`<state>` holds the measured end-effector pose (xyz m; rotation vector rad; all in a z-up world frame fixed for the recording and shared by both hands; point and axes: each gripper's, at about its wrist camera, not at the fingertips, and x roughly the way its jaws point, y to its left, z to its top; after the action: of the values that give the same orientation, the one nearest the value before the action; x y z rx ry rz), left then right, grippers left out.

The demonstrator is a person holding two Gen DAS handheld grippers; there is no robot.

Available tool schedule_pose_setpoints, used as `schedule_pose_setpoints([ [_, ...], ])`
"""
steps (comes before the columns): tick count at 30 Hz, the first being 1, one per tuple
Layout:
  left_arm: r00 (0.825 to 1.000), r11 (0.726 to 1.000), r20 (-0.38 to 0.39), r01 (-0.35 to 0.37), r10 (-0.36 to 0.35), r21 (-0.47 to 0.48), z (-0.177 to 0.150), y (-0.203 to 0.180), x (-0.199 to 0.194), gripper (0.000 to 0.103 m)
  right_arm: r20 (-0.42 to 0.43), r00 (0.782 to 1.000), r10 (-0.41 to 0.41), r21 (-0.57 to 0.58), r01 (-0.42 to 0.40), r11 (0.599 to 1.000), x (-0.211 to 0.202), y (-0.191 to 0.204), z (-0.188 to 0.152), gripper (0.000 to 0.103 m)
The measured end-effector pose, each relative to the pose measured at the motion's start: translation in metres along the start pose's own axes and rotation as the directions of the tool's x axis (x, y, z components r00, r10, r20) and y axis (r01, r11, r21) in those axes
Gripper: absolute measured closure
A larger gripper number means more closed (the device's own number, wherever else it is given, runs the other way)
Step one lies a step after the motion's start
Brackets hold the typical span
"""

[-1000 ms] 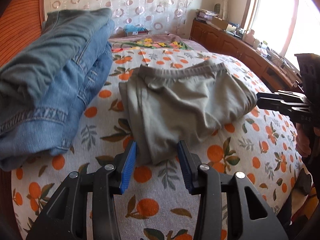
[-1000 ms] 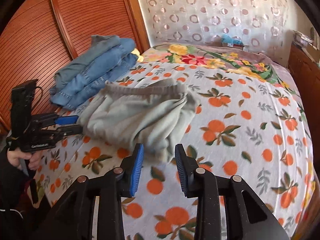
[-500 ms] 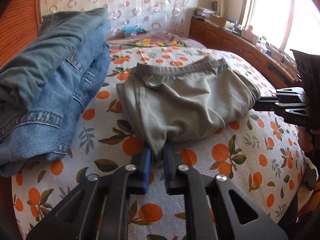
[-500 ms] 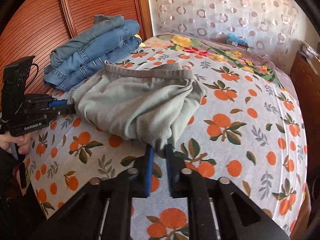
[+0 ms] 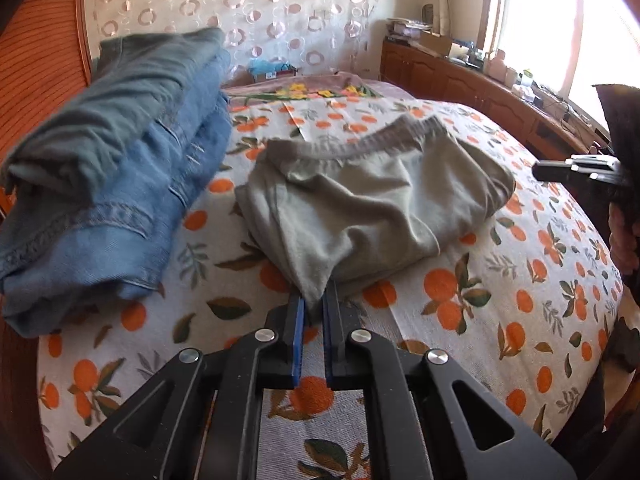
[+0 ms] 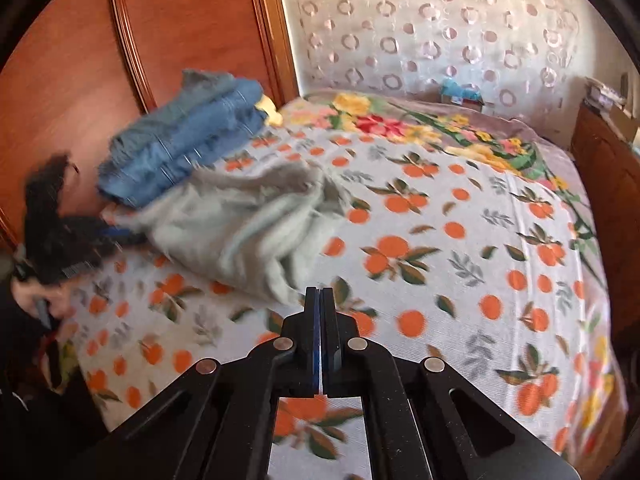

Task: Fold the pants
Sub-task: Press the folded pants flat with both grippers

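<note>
Grey-green pants (image 5: 360, 208) lie crumpled on the orange-print bed sheet (image 5: 500, 300), waistband toward the far side. My left gripper (image 5: 315, 300) is shut on their near corner, and the cloth rises a little into its blue pads. The right wrist view is blurred; there the pants (image 6: 240, 224) lie left of centre with the left gripper (image 6: 120, 234) at their left edge. My right gripper (image 6: 320, 290) is closing its jaws until they meet, with no cloth between them; the pants' corner lies just left of its tip. In the left wrist view the right gripper (image 5: 538, 170) stands apart from the pants' right edge.
A stack of folded blue jeans (image 5: 112, 168) sits left of the pants, against the wooden headboard (image 6: 80, 60). A floral blanket (image 6: 420, 128) covers the far end of the bed. A wooden cabinet (image 5: 460, 80) runs under the window. A hand (image 5: 624, 240) holds the right gripper.
Both grippers went from open to shut at the pants' two near corners. The left one keeps its corner pinched. The right one has drawn back and no cloth shows in it now.
</note>
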<state>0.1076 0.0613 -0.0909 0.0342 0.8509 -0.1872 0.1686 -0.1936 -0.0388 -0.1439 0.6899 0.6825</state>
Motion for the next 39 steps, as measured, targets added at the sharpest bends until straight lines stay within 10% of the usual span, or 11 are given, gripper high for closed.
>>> schedule_pose_setpoints([
  [10,1.0,0.999,-0.002,0.018,-0.018,-0.027,-0.001,0.0,0.002,0.095,-0.037,0.996,0.086,-0.003,-0.086,0.996,0.032,0.016,0.005,0.071],
  [15,1.0,0.999,0.002,0.027,-0.027,-0.024,-0.002,0.002,0.001,0.095,-0.087,0.993,0.085,-0.003,-0.086,0.996,0.048,0.014,0.005,0.071],
  [20,1.0,1.0,0.016,0.02,-0.02,-0.019,-0.003,0.004,-0.002,0.095,-0.076,0.994,0.082,-0.01,-0.083,0.997,0.04,0.009,0.008,0.094],
  [39,0.993,0.993,-0.012,0.113,-0.113,0.014,-0.037,-0.026,-0.041,0.091,-0.051,0.996,0.066,-0.01,-0.067,0.998,-0.033,0.027,-0.038,0.094],
])
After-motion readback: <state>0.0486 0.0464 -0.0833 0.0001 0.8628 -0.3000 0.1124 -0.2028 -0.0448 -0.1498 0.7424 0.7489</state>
